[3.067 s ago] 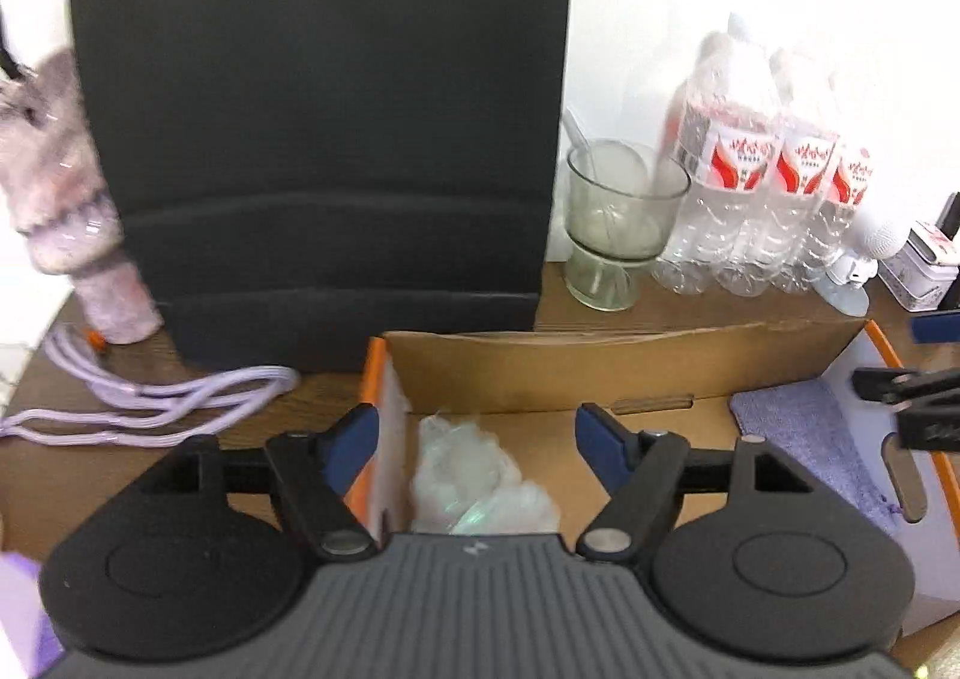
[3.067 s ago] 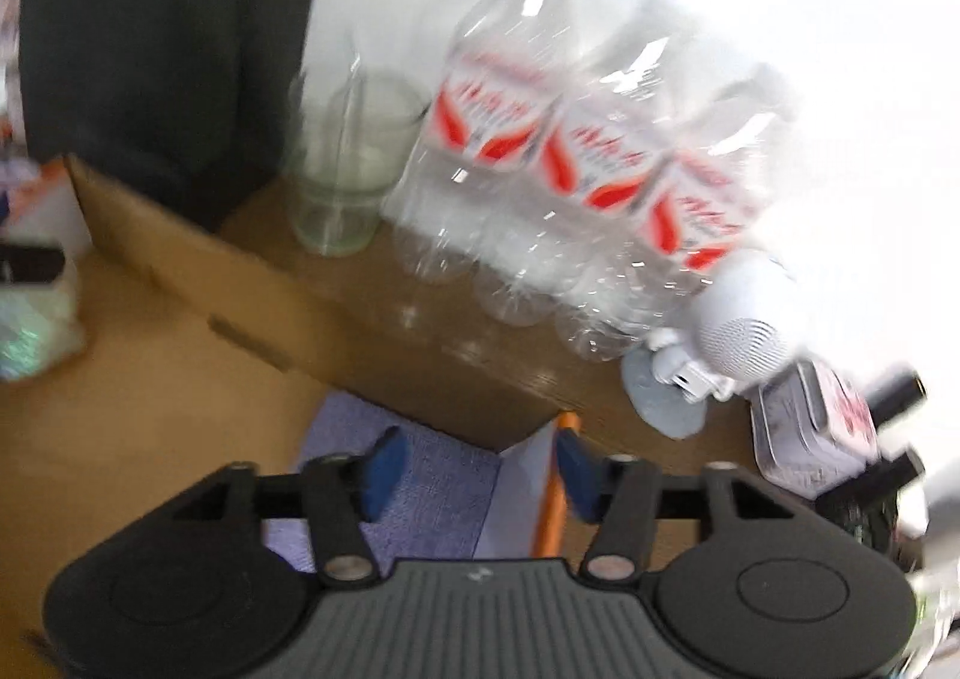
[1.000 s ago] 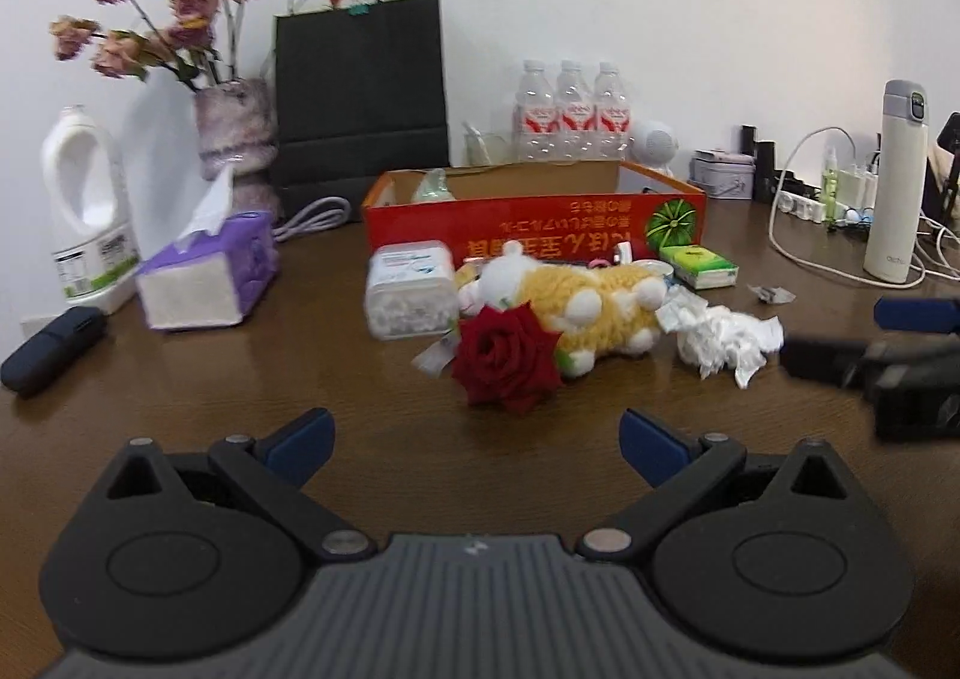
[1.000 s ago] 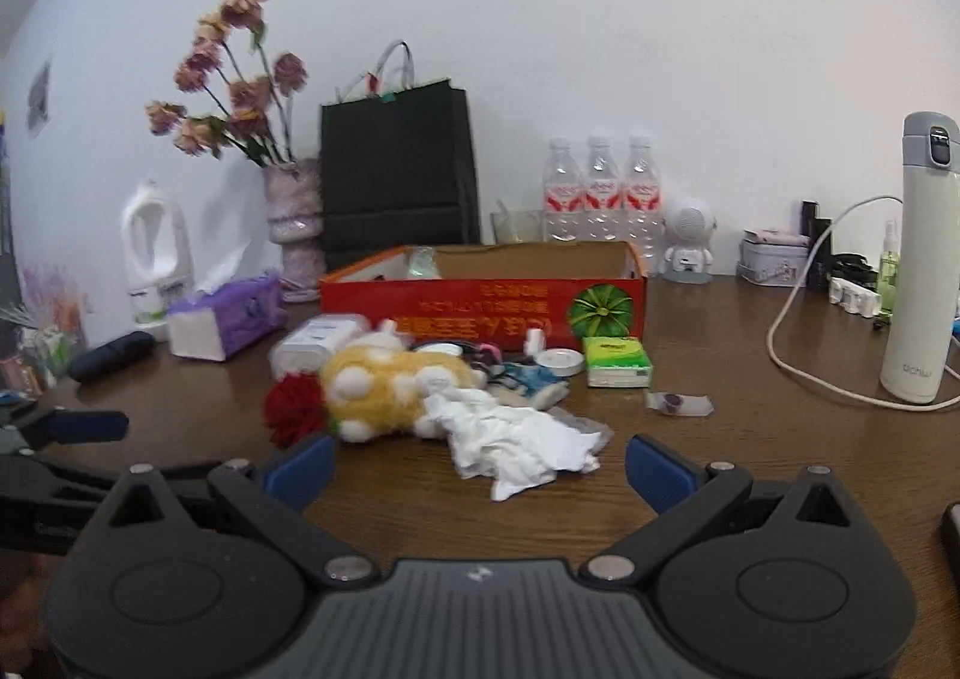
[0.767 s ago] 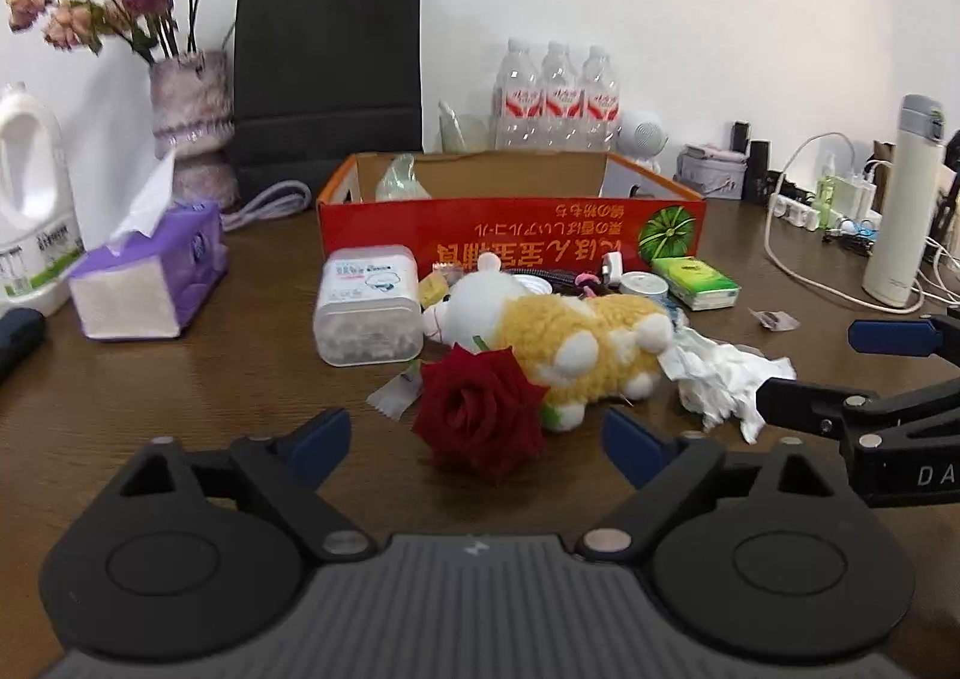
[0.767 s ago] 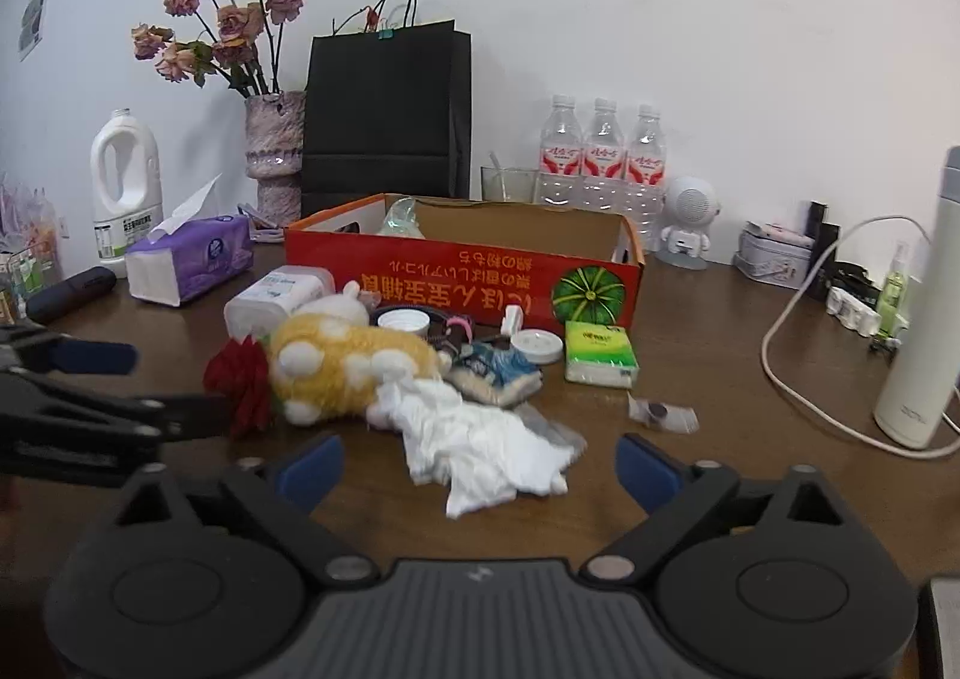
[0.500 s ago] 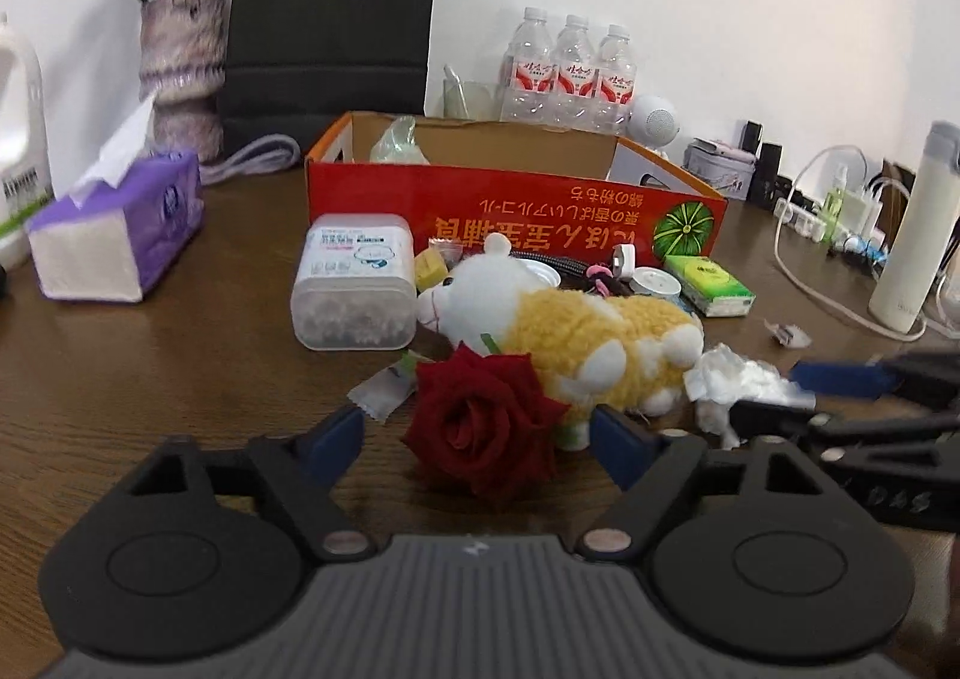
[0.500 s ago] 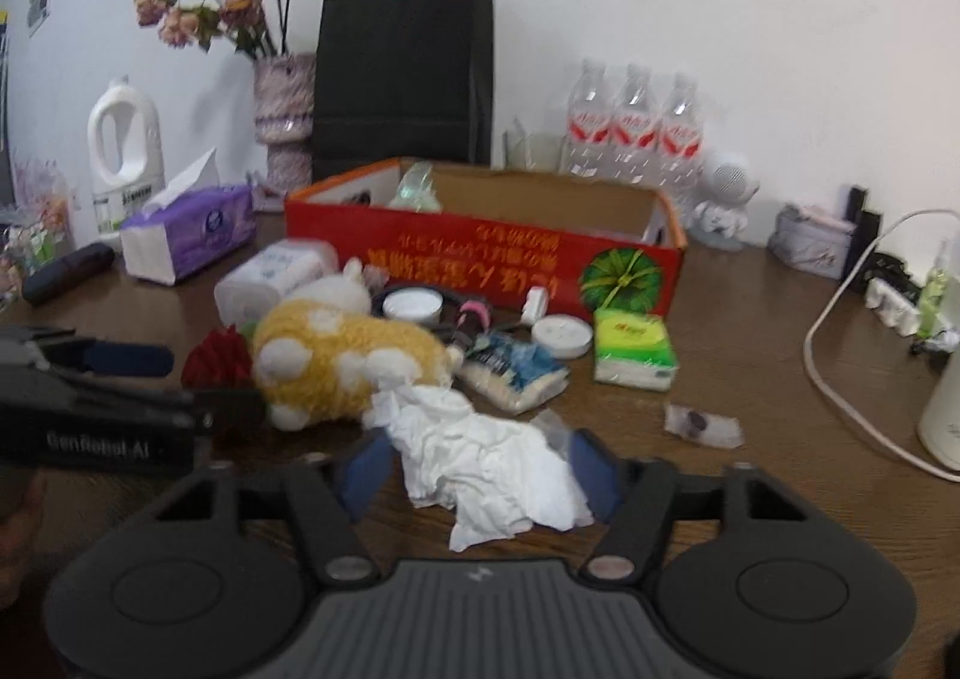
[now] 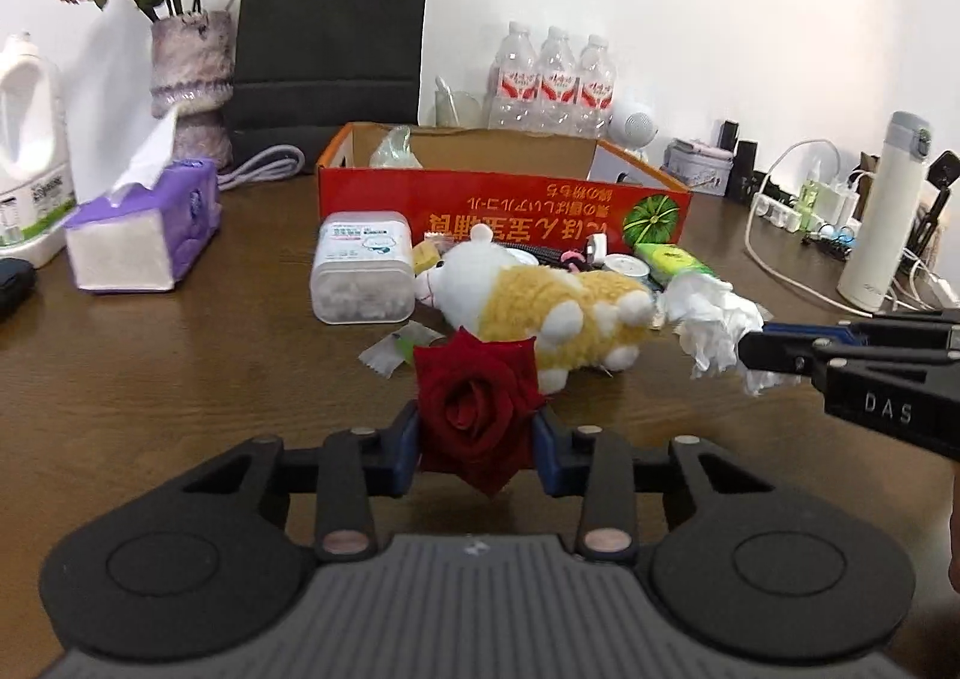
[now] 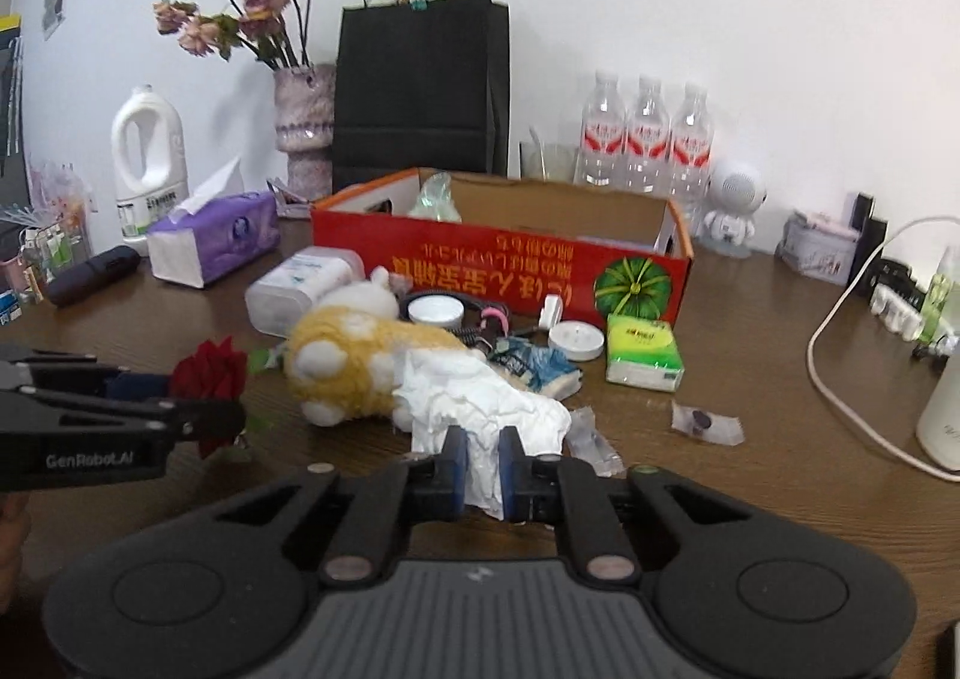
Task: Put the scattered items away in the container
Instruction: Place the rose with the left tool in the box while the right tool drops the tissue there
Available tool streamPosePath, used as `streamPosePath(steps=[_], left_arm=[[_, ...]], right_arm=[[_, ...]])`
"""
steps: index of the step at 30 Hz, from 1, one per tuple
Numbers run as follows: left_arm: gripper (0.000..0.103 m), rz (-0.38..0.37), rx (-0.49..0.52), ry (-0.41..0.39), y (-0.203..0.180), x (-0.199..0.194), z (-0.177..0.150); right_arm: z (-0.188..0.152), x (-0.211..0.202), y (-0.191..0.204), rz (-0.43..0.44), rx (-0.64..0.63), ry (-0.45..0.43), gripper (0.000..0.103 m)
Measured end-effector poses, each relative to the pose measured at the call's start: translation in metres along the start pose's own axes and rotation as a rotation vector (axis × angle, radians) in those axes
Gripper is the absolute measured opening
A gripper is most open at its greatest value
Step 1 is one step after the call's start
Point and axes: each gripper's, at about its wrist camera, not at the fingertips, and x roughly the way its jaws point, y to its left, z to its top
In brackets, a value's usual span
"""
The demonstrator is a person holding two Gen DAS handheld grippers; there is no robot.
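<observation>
My left gripper (image 9: pixel 477 442) is shut on a red rose (image 9: pixel 474 409) just above the brown table. My right gripper (image 10: pixel 480 466) is shut on a crumpled white tissue (image 10: pixel 480 397); it also shows at the right of the left wrist view (image 9: pixel 717 322). The red cardboard box (image 9: pixel 504 205) stands open behind the pile, with a clear plastic bag (image 9: pixel 393 148) inside. Beside the grippers lie a yellow and white plush toy (image 9: pixel 540 313), a cotton swab tub (image 9: pixel 363 274), a green tissue pack (image 10: pixel 643 349), a blue packet (image 10: pixel 531 364) and small round lids (image 10: pixel 577 340).
A purple tissue box (image 9: pixel 141 232), a white detergent jug (image 9: pixel 27 139) and a vase of dried flowers (image 9: pixel 192 67) stand at the left. A black paper bag (image 9: pixel 333 31), water bottles (image 9: pixel 552 82), a white flask (image 9: pixel 879 235) and cables (image 10: pixel 840 331) line the back and right.
Both grippers came forward and down from the box to the pile. The left jaws closed on the rose and the right jaws closed on the white tissue, lifting it slightly.
</observation>
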Motion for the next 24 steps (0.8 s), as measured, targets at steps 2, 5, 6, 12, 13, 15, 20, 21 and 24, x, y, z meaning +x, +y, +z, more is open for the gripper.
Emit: streamPosePath(steps=[2, 5, 6, 12, 13, 15, 20, 21, 24], left_arm=[[0.038, 0.013, 0.012, -0.025, -0.001, -0.014, -0.002], [0.038, 0.027, 0.014, -0.061, -0.002, -0.033, -0.005], [0.038, 0.028, 0.013, -0.071, -0.002, -0.039, -0.005], [0.038, 0.0, 0.016, -0.148, -0.008, -0.065, -0.005], [0.038, -0.009, 0.006, -0.156, -0.008, -0.066, -0.005], [0.038, -0.012, -0.005, -0.158, -0.009, -0.063, -0.003], [0.039, -0.026, 0.018, -0.176, -0.01, -0.048, 0.016], [0.039, -0.029, 0.023, -0.184, -0.009, -0.043, 0.023], [0.039, -0.019, 0.04, -0.214, -0.005, -0.019, 0.051]], right_arm=[[0.0, -0.014, 0.005, 0.002, -0.015, -0.025, 0.01], [-0.001, -0.034, 0.012, -0.013, -0.046, -0.068, 0.01], [-0.002, -0.041, 0.014, -0.019, -0.05, -0.084, 0.01], [-0.004, -0.076, 0.02, -0.038, -0.049, -0.16, 0.01], [-0.004, -0.08, 0.019, -0.037, -0.046, -0.17, 0.01], [-0.003, -0.082, 0.015, -0.034, -0.025, -0.181, 0.01], [0.006, -0.071, 0.01, -0.035, -0.01, -0.19, 0.01], [0.01, -0.065, 0.008, -0.034, -0.01, -0.19, 0.01], [0.026, -0.042, 0.001, -0.039, -0.007, -0.194, 0.01]])
